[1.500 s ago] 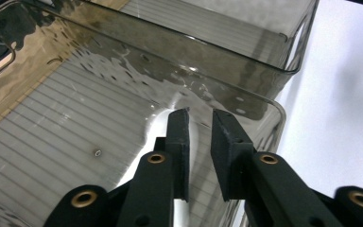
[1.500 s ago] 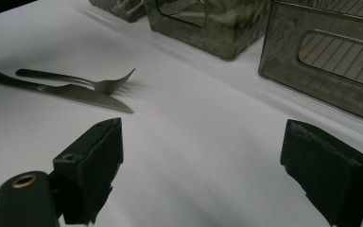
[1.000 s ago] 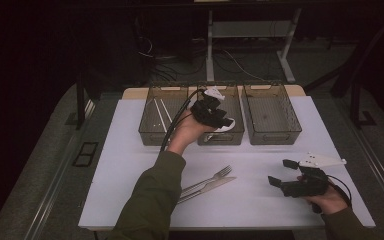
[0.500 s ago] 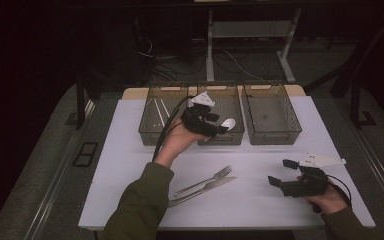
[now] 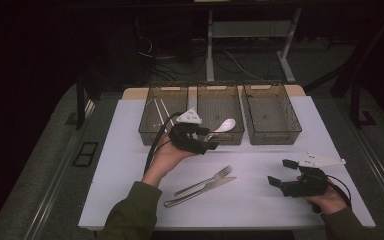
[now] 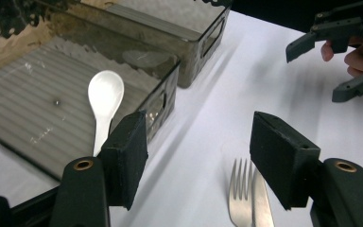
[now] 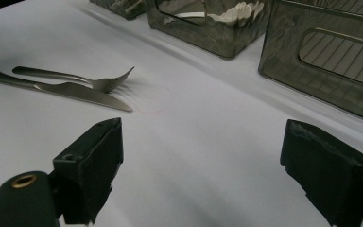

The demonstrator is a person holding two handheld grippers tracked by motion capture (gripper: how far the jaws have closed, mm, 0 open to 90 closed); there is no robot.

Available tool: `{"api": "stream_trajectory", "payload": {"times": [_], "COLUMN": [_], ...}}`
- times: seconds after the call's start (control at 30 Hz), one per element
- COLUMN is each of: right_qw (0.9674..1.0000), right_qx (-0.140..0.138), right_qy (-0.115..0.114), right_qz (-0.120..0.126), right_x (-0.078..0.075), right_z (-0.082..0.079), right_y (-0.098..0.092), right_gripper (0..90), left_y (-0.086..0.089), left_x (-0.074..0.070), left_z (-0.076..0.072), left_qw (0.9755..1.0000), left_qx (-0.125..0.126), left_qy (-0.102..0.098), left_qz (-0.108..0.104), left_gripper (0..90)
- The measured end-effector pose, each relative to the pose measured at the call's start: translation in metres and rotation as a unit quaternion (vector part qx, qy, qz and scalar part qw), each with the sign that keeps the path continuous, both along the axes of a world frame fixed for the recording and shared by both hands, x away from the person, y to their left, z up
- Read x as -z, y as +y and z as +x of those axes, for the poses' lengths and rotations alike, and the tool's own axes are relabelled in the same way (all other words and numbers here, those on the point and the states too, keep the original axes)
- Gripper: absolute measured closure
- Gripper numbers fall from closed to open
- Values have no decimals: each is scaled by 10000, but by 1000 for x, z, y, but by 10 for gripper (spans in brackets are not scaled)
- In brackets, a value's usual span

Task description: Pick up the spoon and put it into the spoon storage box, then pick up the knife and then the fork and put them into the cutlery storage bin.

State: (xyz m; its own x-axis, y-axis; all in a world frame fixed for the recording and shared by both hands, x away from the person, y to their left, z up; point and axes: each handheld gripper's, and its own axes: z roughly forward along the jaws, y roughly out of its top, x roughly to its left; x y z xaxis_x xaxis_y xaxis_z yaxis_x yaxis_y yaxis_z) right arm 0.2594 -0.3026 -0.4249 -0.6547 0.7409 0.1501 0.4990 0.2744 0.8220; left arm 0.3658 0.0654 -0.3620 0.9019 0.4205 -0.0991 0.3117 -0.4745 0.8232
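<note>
White plastic spoon (image 5: 226, 124) lies in the middle smoky translucent plastic bin (image 5: 220, 111), bowl toward the bin's near wall; in the left gripper view the spoon (image 6: 105, 97) rests on the ribbed floor at 11 o'clock from the jaws. Left gripper (image 5: 206, 141) hangs just at the near edge of that bin, jaws spread with nothing between them; they have just been opening. Spoon lies apart from the pads.

Right gripper (image 5: 281, 174) rests at 4 o'clock on the white tabletop (image 5: 130, 165), held low by the person's right hand (image 5: 325, 197). Jaws stand wide apart, empty, bare table between them.

Steel fork (image 5: 205, 180) and steel table knife (image 5: 200, 192) lie side by side, touching, at 6 o'clock from the left gripper, handles toward the near left.

Left bin (image 5: 162, 114) holds thin pale sticks, too small to identify. Right bin (image 5: 271, 112) sits at 1 o'clock.

No readable writing, brand or label on bins, cutlery or grippers.
</note>
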Motion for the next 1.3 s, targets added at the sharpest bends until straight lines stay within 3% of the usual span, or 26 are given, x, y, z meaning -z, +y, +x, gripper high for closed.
{"api": "stream_trajectory", "payload": {"times": [0.07, 0.6, 0.8, 0.97, 1.2, 1.3], "right_qw": [10000, 10000, 10000, 10000, 9999, 9999], "right_qx": [-3, 50, 25, 32, 30, 43], "right_qy": [-13, -63, -79, -77, -78, -72], "right_qz": [-28, 2, -48, -52, -65, -69], "right_x": [0, 0, 0, 0, 0, 0], "right_z": [0, 0, 0, 0, -1, -1], "right_y": [0, -3, -1, -1, -1, -1], "right_gripper": [137, 137, 137, 137, 137, 137], "left_y": [5, 37, 46, 53, 58, 60], "left_x": [3, 17, 27, 34, 44, 47], "left_z": [-5, -38, -54, -69, -85, -88], "left_qw": [9999, 9997, 9999, 9999, 9998, 9996], "left_qx": [-60, -224, -147, -115, 34, 119], "left_qy": [45, -14, -17, -100, -3, 134], "left_qz": [-78, -104, -62, 20, 185, 209], "left_gripper": [351, 316, 348, 458, 664, 755]}}
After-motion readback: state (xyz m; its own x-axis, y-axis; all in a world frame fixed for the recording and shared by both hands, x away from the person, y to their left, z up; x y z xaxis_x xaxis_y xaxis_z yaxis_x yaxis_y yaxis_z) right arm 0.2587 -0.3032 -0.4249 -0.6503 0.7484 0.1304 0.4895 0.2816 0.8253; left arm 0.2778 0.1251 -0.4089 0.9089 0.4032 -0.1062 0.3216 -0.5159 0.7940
